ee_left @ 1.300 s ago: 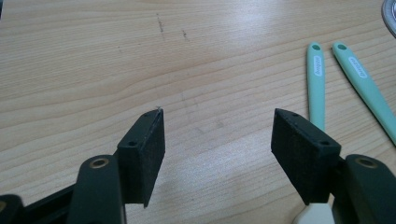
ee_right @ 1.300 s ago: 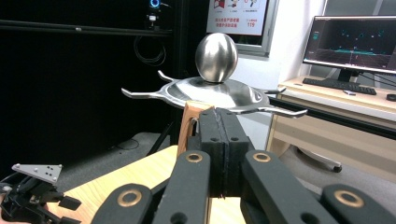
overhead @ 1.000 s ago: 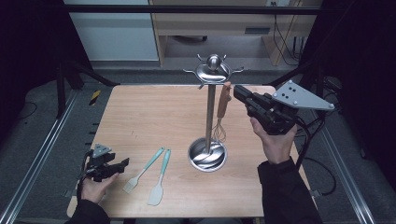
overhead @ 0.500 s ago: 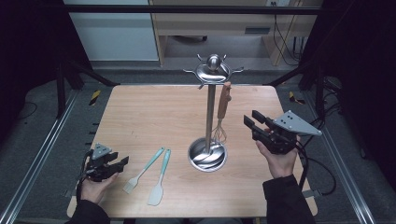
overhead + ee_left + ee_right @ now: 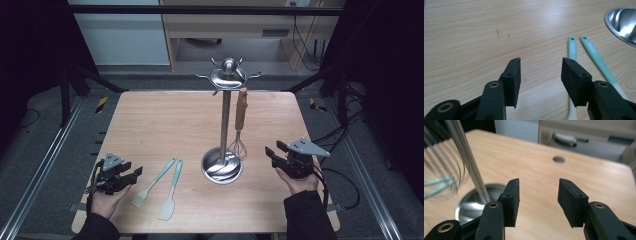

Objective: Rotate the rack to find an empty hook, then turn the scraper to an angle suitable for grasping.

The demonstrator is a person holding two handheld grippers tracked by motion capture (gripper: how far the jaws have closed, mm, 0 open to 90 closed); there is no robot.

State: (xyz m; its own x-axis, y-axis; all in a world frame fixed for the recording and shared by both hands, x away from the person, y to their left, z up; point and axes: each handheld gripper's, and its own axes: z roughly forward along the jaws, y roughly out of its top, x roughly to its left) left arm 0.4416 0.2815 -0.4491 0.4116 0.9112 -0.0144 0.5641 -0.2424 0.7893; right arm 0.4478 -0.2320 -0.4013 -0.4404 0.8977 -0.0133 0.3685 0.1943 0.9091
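A steel utensil stand (image 5: pixel 225 120) with a round base (image 5: pixel 221 167) rises at the table's middle. A whisk with a wooden handle (image 5: pixel 240 112) hangs from one of its hooks; its wires (image 5: pixel 441 173) blur at the left of the right gripper view. Two teal-handled utensils, a fork-like turner (image 5: pixel 154 183) and a spatula (image 5: pixel 170 191), lie side by side left of the base. My left gripper (image 5: pixel 134 173) rests open at the front left, just left of them, nothing between its jaws. My right gripper (image 5: pixel 271 154) is open low at the right, near the base, holding nothing.
The wooden table (image 5: pixel 165 120) has bare room at the back left. A cable hole (image 5: pixel 559 159) sits near its far edge. Metal rails (image 5: pixel 45 160) run along both sides of the table, with cables (image 5: pixel 345 177) on the floor at the right.
My right gripper has come down from beside the whisk handle to just above the table right of the stand base. The whisk stays on its hook. The left gripper has not moved.
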